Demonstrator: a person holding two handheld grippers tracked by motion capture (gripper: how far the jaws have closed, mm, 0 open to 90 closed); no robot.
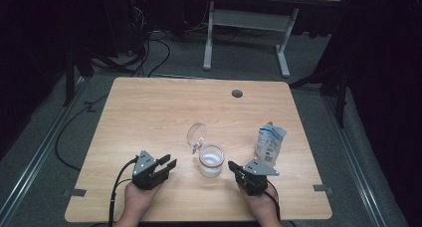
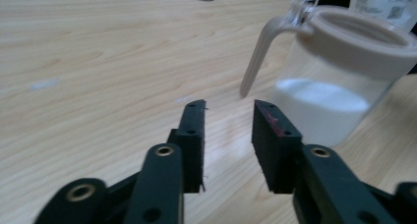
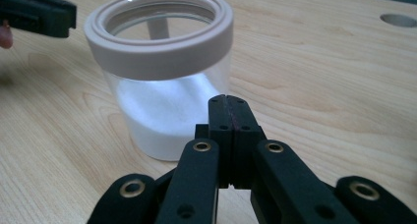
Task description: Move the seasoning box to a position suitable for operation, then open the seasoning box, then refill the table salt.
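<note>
Flanking the open jar (image 1: 211, 161) of white powder at the table's (image 1: 149, 107) near-centre, the left gripper (image 2: 228, 117) stands part-open and empty; the right gripper (image 3: 230, 106) is closed on nothing; steadying the glass comes first, likely.

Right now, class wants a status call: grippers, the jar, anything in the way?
Left gripper open, empty. Right gripper shut, empty. Jar of white powder upright between them, hinged lid open. White pouch stands off right, nothing blocking.
</note>
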